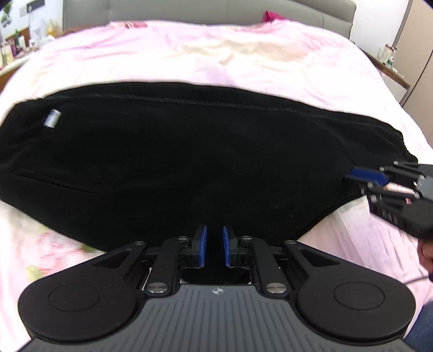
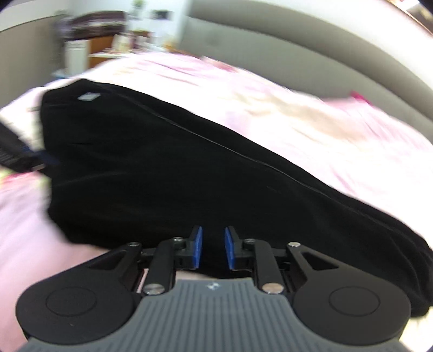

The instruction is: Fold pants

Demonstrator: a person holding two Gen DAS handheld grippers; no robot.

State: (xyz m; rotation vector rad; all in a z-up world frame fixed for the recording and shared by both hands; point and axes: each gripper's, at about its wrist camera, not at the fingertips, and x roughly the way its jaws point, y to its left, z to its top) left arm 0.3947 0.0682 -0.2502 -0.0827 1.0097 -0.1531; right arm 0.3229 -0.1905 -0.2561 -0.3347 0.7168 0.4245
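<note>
Blue pads (image 1: 202, 246) on the left hand-held gripper (image 1: 214, 247) stand a little apart, with a small gap between them. Nothing is pinched in that gap. It hangs low over the near edge of the black pants (image 1: 189, 162), and whether the tips touch the cloth cannot be told.

From its own camera, the right hand-held gripper (image 2: 213, 249) looks the same: blue pads a little apart, nothing held, just over the near edge of the pants. This picture is blurry. The left camera shows the right hand-held gripper from the side too, at the right end of the pants, with its blue tips just at the cloth.

The pants lie flat across the middle of the bed (image 1: 216, 62), stretched from the left side toward the right side. A long seam (image 1: 216, 104) runs along their far edge. A small gray tag (image 1: 52, 118) sits near the left end.

Beyond the pants, the pink flowered bed sheet (image 1: 297, 67) is bare up to the gray headboard (image 1: 216, 12). Some sheet also shows at the near corners of the bed, on both sides of the pants.

A bright pink cloth (image 1: 272, 15) lies at the head of the bed. Shelves with small bottles (image 1: 16, 44) stand past the left side of the bed. More small things sit on a ledge (image 1: 389, 58) past the right side.
</note>
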